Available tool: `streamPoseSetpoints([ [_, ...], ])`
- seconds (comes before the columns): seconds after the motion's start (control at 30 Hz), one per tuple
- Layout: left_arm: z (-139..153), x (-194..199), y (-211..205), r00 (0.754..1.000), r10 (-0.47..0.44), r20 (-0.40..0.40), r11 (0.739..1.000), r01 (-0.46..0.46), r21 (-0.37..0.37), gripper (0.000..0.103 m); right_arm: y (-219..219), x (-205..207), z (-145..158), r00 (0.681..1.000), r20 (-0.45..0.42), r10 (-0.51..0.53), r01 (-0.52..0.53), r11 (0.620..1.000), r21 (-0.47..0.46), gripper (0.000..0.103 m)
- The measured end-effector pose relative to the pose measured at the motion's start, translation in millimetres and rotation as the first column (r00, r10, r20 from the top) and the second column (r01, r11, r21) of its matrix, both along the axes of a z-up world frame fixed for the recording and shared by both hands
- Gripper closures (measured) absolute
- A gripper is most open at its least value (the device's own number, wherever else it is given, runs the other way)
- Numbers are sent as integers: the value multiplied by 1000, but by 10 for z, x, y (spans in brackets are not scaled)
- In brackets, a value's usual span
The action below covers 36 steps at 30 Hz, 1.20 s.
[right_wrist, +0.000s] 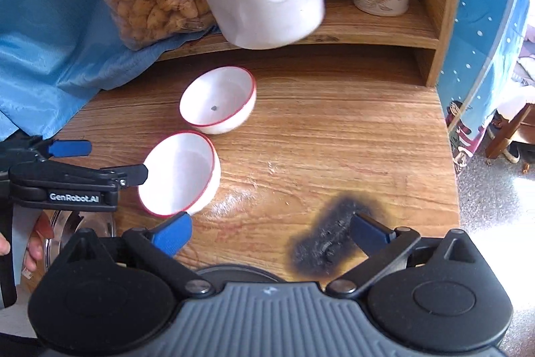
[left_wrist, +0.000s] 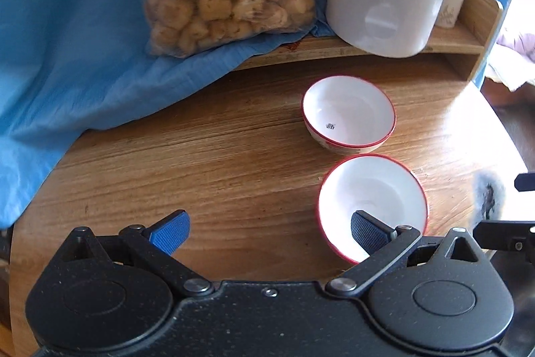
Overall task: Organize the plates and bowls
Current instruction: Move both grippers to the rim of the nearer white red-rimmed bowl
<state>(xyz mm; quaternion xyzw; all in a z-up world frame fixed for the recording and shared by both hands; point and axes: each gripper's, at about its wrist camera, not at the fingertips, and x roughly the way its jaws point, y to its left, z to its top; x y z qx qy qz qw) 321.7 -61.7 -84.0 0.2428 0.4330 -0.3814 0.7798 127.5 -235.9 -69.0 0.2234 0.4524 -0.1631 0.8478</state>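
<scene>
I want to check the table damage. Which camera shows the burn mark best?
The right wrist view: the burn mark lies whole on the table, just ahead of the open right gripper. The left wrist view catches only a blurred part of it at the right edge.

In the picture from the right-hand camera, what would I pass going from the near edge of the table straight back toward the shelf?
Burnt black patch → nearer red-rimmed bowl → farther red-rimmed bowl → white jug with the red handle on the wooden shelf.
</scene>
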Motion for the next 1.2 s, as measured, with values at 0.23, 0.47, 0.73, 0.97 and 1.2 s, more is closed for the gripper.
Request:
streamPoseSetpoints([
  [0.23, -129, 86, -41, 997, -72, 7, 997, 72, 11, 1, 99, 210, -13, 1000, -17, 19, -20, 997, -75, 0],
  [0.47, -181, 148, -40, 995, -104, -10, 995, 104, 11, 1, 58, 333, -47, 1000, -5, -12, 11, 998, -55, 2],
  [0.73, -185, 114, -37, 990, -133, 49, 991, 132, 21, 1, 25, 415, -173, 1000, -19, -18, 19, 1000, 16, 17],
  [0.97, -205, 88, -64, 989, -140, 46, 990, 139, 22, 1, 35, 441, -239, 1000, -21, -5, 6, 999, 32, 22],
  [1.2, -161, -13, -103, 977, -174, 125, 985, 170, 40, 3, 46, 449, -257, 1000, -19, 0, 1, 999, 44, 28],
])
